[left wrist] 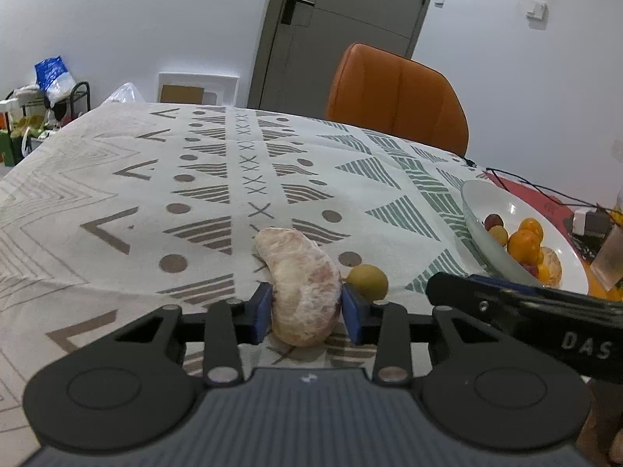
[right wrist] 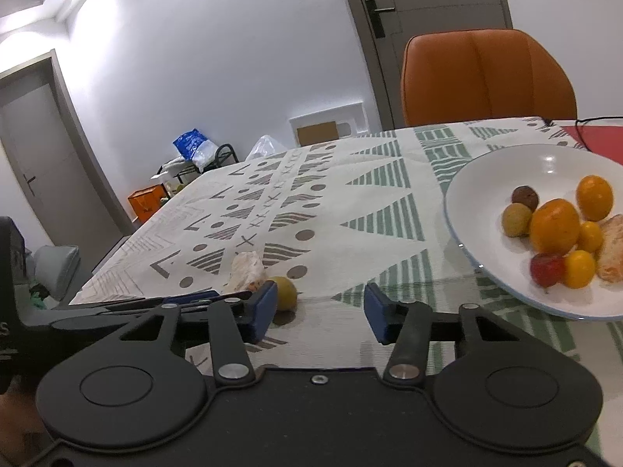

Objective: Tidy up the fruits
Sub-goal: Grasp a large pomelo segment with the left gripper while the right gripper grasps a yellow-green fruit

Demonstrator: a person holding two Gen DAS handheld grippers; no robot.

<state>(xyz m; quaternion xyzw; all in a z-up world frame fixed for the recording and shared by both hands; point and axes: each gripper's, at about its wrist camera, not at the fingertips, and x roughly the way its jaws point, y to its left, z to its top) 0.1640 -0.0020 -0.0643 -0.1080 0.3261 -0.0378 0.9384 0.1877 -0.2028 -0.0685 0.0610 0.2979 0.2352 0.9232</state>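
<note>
A peeled pomelo segment (left wrist: 300,284) lies on the patterned tablecloth, between the blue pads of my left gripper (left wrist: 307,311), which is closed on it. A small yellow-green fruit (left wrist: 368,282) sits just right of it; in the right wrist view this fruit (right wrist: 286,294) is beside the left pad, with the segment (right wrist: 247,268) behind it. My right gripper (right wrist: 321,317) is open and empty, low over the cloth. A white bowl (right wrist: 486,179) at the right holds oranges, small yellow fruits, a red one and a peeled segment; the bowl also shows in the left wrist view (left wrist: 479,210).
An orange chair (left wrist: 397,97) stands at the far table edge. A red mat with cables (left wrist: 545,198) and a clear container (left wrist: 611,257) lie beyond the bowl. The right gripper's body (left wrist: 525,311) crosses the left view. A cluttered rack (right wrist: 194,163) stands off the table's far left.
</note>
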